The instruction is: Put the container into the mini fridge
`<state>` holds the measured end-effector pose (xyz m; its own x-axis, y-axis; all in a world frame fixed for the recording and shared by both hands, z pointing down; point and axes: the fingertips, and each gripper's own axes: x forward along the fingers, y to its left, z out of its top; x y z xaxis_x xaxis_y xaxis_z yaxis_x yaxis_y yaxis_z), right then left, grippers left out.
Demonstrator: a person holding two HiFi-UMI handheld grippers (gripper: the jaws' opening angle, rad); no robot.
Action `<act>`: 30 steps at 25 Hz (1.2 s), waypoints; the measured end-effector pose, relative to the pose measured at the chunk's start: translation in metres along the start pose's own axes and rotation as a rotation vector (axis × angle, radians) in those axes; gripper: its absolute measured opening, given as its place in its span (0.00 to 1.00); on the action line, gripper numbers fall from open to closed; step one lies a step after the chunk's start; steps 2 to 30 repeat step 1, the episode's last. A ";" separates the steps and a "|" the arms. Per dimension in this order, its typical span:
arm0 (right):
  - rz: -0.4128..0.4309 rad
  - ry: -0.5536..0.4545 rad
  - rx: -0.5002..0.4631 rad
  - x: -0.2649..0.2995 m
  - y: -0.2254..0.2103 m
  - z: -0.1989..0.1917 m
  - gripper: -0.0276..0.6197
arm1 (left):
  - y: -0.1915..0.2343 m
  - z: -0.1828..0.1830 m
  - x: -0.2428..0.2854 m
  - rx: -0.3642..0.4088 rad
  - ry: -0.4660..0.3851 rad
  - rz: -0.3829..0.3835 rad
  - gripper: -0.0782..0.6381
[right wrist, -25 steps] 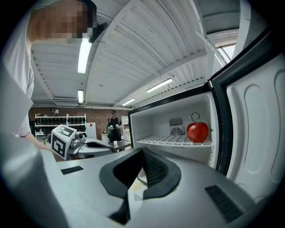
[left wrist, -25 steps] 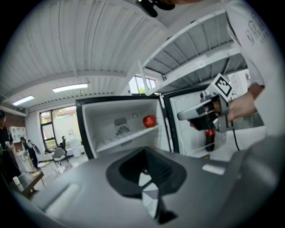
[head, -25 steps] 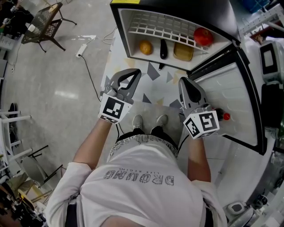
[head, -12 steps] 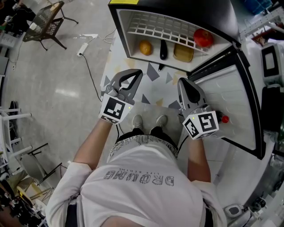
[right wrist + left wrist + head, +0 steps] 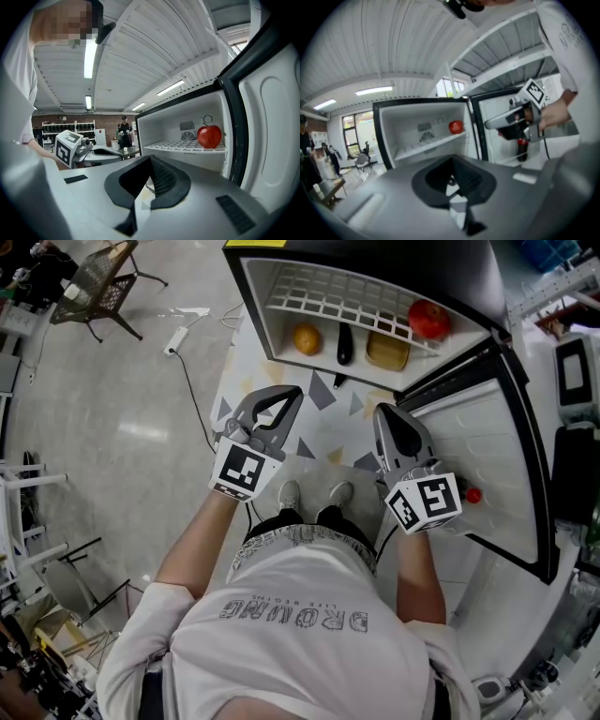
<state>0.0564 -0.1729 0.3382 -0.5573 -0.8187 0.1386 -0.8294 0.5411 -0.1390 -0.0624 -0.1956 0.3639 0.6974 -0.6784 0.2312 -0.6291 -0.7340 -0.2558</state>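
Red apple [image 5: 429, 317] on the rack [image 5: 347, 296] of the open mini fridge [image 5: 375, 254] — left gripper [image 5: 287, 394] and right gripper [image 5: 385, 412] hover before it, jaws together, apparently empty.

Bright, even indoor light; a ceiling tube [image 5: 89, 58] glows at 11 o'clock in the right gripper view. Pale glare marks the floor [image 5: 141, 432] at 9 o'clock. Both gripper views bend strongly, with black corners and a soft foreground.

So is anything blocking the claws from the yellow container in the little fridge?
Nothing visible does. The black mini fridge is open, and the yellow container already sits inside, under the white wire shelf. The left claw and right claw are shut and empty, out front.
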 end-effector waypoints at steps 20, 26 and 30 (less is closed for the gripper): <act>0.002 0.001 0.001 0.000 -0.001 0.000 0.04 | 0.000 0.000 0.001 0.000 0.000 0.000 0.12; 0.002 0.001 0.001 0.000 -0.001 0.000 0.04 | 0.000 0.000 0.001 0.000 0.000 0.000 0.12; 0.002 0.001 0.001 0.000 -0.001 0.000 0.04 | 0.000 0.000 0.001 0.000 0.000 0.000 0.12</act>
